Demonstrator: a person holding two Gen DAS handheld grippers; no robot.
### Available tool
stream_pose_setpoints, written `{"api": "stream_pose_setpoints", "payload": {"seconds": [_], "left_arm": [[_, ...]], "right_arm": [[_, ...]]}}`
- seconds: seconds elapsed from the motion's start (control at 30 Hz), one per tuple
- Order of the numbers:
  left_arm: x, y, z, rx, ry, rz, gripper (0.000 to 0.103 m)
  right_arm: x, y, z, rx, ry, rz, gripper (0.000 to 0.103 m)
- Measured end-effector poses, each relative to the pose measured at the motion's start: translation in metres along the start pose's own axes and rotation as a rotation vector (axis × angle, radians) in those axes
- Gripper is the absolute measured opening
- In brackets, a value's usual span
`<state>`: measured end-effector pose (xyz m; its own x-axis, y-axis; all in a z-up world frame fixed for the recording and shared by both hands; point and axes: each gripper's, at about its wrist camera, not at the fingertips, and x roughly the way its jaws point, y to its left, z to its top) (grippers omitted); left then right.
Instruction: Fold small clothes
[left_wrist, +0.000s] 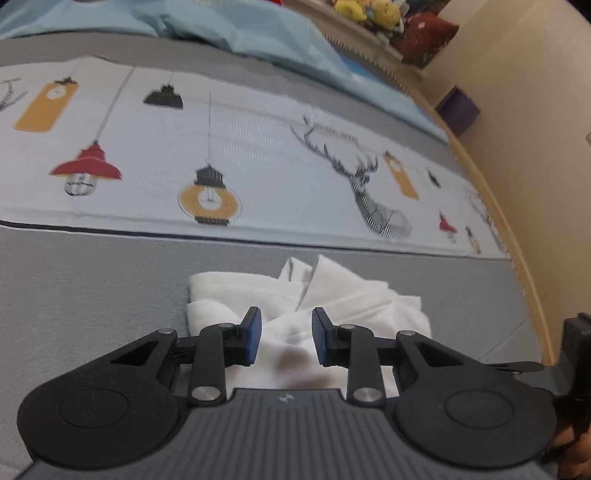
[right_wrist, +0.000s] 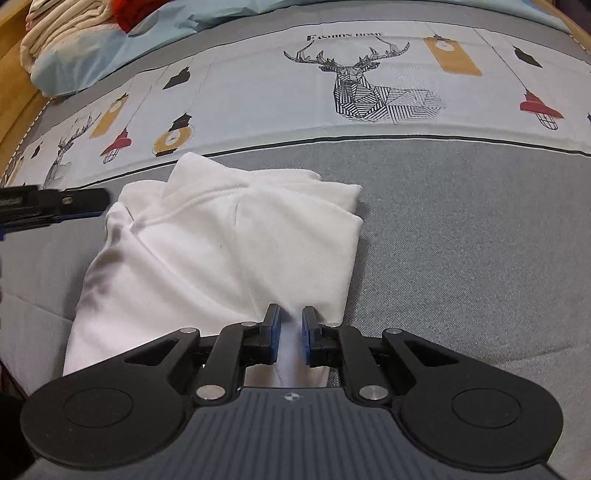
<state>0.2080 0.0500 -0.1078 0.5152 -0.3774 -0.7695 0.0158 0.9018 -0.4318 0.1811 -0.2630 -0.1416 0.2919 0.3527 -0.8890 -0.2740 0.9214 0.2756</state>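
A small white garment (right_wrist: 229, 240) lies partly folded and rumpled on the grey band of a bedspread (right_wrist: 461, 240). My right gripper (right_wrist: 290, 325) sits at the garment's near edge, its jaws narrow with a pinched fold of the white cloth filling the gap between the blue pads. My left gripper (left_wrist: 286, 332) hovers over the other side of the garment (left_wrist: 332, 291); its jaws stand apart with cloth showing below them and nothing pressed. The left gripper's fingers (right_wrist: 74, 199) also show in the right wrist view, level with the garment's left edge.
The bedspread has a pale printed strip with lamps and a deer head (right_wrist: 369, 88) beyond the garment. A light blue quilt (left_wrist: 240, 33) lies further back. A wooden bed edge (left_wrist: 517, 229) and a beige wall run along the right. Folded cream cloth (right_wrist: 55, 29) is at the far left.
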Motion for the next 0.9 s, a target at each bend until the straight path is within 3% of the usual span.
{"api": "stream_pose_setpoints", "payload": {"seconds": [0.13, 0.17, 0.2, 0.23, 0.37, 0.43, 0.57, 0.63, 0.7, 0.77, 0.87, 0.9], "left_arm": [[0.028, -0.003, 0.001, 0.028, 0.064, 0.004, 0.032], [0.036, -0.005, 0.000, 0.052, 0.096, 0.024, 0.025], [0.041, -0.007, -0.001, 0.076, 0.106, 0.044, 0.003], [0.043, -0.011, 0.000, 0.107, 0.093, 0.062, 0.000], [0.018, -0.021, 0.010, 0.141, -0.118, 0.004, 0.000], [0.012, -0.022, 0.012, 0.137, -0.147, 0.028, 0.000], [0.012, -0.010, 0.011, 0.073, -0.013, -0.046, 0.001], [0.012, -0.012, 0.006, 0.116, 0.024, -0.054, 0.008], [0.013, -0.014, 0.000, 0.152, 0.030, -0.010, 0.024], [0.021, -0.012, -0.006, 0.144, 0.052, 0.029, 0.032], [0.038, -0.010, -0.010, 0.117, 0.077, 0.069, 0.031], [0.043, -0.012, -0.010, 0.128, 0.076, 0.068, 0.020]], "right_arm": [[0.000, -0.003, 0.001, 0.007, 0.003, 0.016, 0.011], [0.000, -0.003, 0.001, 0.007, 0.004, 0.018, 0.011], [0.000, -0.003, 0.001, 0.006, 0.004, 0.019, 0.011], [0.000, -0.004, 0.001, 0.004, 0.005, 0.020, 0.011], [0.001, -0.004, 0.002, 0.003, 0.006, 0.023, 0.011], [0.000, -0.005, 0.001, 0.003, 0.004, 0.026, 0.012], [-0.006, -0.008, -0.001, 0.023, -0.006, 0.042, 0.012], [-0.010, -0.009, -0.003, 0.033, -0.010, 0.050, 0.012], [-0.012, -0.009, -0.008, 0.035, -0.005, 0.056, 0.014], [-0.015, -0.006, -0.013, 0.026, -0.001, 0.063, 0.015], [-0.021, -0.001, -0.022, -0.009, 0.005, 0.068, 0.016], [-0.024, 0.000, -0.024, -0.023, 0.003, 0.068, 0.016]]}}
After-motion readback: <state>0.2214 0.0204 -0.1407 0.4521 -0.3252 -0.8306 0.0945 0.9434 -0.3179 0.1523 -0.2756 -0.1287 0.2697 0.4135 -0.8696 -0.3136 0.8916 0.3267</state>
